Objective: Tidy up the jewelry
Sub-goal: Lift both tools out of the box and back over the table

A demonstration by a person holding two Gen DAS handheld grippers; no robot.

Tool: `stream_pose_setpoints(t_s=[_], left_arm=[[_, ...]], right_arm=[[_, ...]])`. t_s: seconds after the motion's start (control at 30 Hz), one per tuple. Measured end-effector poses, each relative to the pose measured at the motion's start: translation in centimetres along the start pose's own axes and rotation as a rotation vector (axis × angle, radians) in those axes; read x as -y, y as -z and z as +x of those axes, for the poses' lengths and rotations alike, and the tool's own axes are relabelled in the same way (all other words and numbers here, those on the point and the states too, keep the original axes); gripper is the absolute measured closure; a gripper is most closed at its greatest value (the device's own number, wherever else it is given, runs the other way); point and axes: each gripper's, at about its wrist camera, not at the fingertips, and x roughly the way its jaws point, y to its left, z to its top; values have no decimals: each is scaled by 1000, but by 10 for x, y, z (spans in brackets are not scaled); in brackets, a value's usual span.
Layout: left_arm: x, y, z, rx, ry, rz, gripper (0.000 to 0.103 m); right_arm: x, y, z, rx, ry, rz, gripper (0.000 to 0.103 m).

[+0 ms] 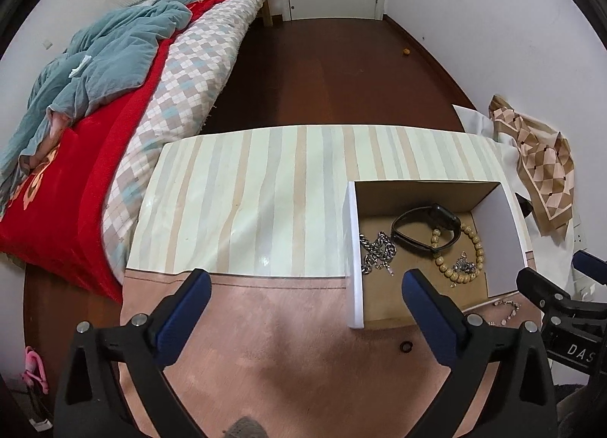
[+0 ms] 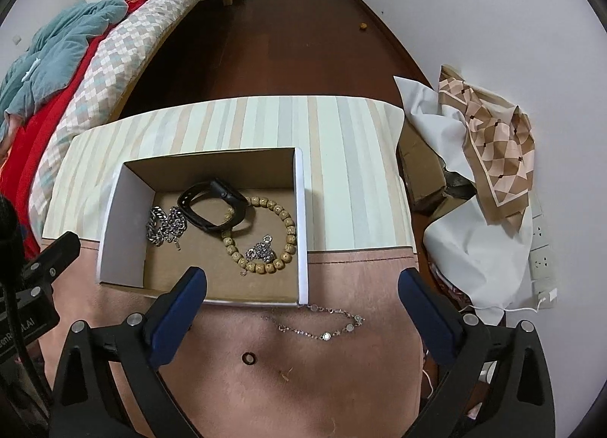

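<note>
An open cardboard box (image 2: 301, 210) (image 1: 354, 248) stands on the table. Inside lie a black watch band (image 2: 212, 210) (image 1: 421, 225), a wooden bead bracelet (image 2: 280, 233) (image 1: 474, 248), a heavy silver chain (image 2: 165, 227) (image 1: 375, 248) and a small silver piece (image 2: 260, 250) (image 1: 464, 267). A thin silver bracelet (image 2: 322, 324) (image 1: 506, 309) lies on the pink cloth in front of the box, with a small dark ring (image 2: 248, 357) (image 1: 406, 347) nearer. My right gripper (image 2: 303, 286) is open and empty above the thin bracelet. My left gripper (image 1: 307, 290) is open and empty, left of the box.
The table carries a striped cloth (image 2: 341, 157) and a pink cloth (image 2: 341, 381). A bed (image 1: 114, 115) stands at the left. A patterned scarf (image 2: 493, 142) and white paper lie on boxes at the right, beside a power strip (image 2: 540, 248).
</note>
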Motion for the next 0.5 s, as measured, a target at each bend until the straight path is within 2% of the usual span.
stream_pose_setpoints(t_s=[0.2, 0.5], left_arm=[[-2, 9, -23, 35, -17, 0, 0], [-2, 29, -78, 125, -45, 20, 0]], right_arm=[[-2, 6, -26, 43, 8, -8, 1], [-5, 29, -83, 136, 14, -20, 1]])
